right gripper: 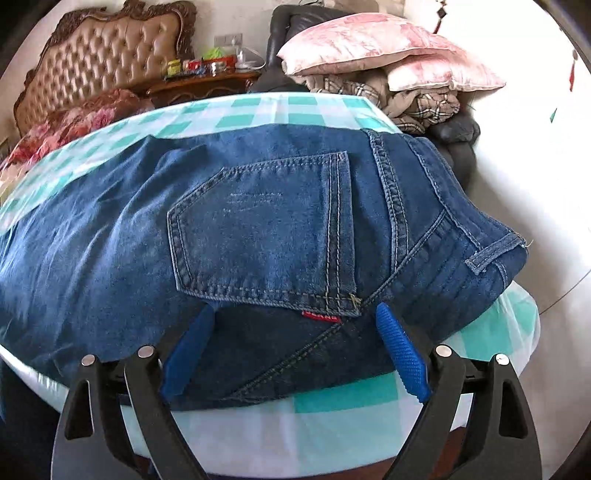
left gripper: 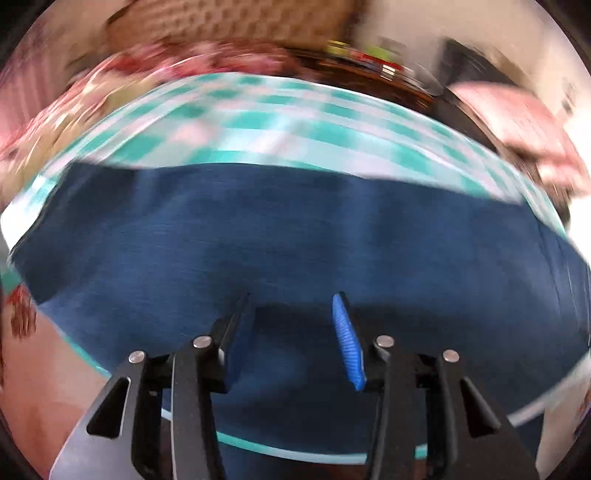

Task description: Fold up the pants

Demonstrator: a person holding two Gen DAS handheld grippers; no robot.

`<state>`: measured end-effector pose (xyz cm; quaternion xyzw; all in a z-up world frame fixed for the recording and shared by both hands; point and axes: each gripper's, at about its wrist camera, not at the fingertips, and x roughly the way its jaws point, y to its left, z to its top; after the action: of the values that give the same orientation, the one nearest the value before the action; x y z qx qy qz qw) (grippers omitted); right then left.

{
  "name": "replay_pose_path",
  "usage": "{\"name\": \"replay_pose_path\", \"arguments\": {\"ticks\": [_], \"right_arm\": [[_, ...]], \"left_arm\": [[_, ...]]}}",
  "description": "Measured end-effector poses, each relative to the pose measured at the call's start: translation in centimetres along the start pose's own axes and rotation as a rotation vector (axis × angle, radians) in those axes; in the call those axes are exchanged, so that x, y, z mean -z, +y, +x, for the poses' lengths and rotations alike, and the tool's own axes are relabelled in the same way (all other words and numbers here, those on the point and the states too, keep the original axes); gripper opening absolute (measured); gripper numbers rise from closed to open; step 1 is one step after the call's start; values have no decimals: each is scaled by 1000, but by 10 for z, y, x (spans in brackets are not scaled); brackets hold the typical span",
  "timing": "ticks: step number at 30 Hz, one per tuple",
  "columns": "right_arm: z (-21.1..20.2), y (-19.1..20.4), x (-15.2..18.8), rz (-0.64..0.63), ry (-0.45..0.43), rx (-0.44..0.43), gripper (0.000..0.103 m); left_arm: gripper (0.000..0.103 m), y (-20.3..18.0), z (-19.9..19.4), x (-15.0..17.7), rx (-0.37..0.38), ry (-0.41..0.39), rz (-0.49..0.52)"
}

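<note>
Denim fills both views. Left wrist view, blurred: the left gripper (left gripper: 295, 332) points down at the jeans (left gripper: 280, 236), which lie across a table (left gripper: 258, 110) covered in teal-and-white check cloth; its jaws stand partly apart with only cloth showing behind the gap, and nothing is pinched between the blue pads (left gripper: 347, 347). Beyond the table's far edge lie a floral blanket (left gripper: 110, 85) and a tufted headboard (left gripper: 229, 26), both smeared. Right wrist view, sharp: the right gripper (right gripper: 295, 354) hovers over the seat of the jeans (right gripper: 258, 221) near the table's (right gripper: 332, 398) front edge, jaws spread wide and gripping nothing, one pad to each side of a small red tag (right gripper: 320, 316) below the back pocket (right gripper: 264, 229). The waistband (right gripper: 480, 243) lies toward the right edge of the table. Behind it, pink pillows (right gripper: 376, 48) rest on plaid bedding (right gripper: 424, 99), and a nightstand (right gripper: 207, 83) stands beside the headboard (right gripper: 107, 62).
</note>
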<state>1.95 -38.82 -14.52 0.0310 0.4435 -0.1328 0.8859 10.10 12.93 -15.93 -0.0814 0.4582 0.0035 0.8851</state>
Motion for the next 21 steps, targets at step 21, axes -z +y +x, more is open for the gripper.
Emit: {"name": "replay_pose_path", "arguments": {"ticks": [21], "right_arm": [[12,-88,-18,266,93,161,85]], "left_arm": [[52,145,-7,-69,-221,-57,-162]]}}
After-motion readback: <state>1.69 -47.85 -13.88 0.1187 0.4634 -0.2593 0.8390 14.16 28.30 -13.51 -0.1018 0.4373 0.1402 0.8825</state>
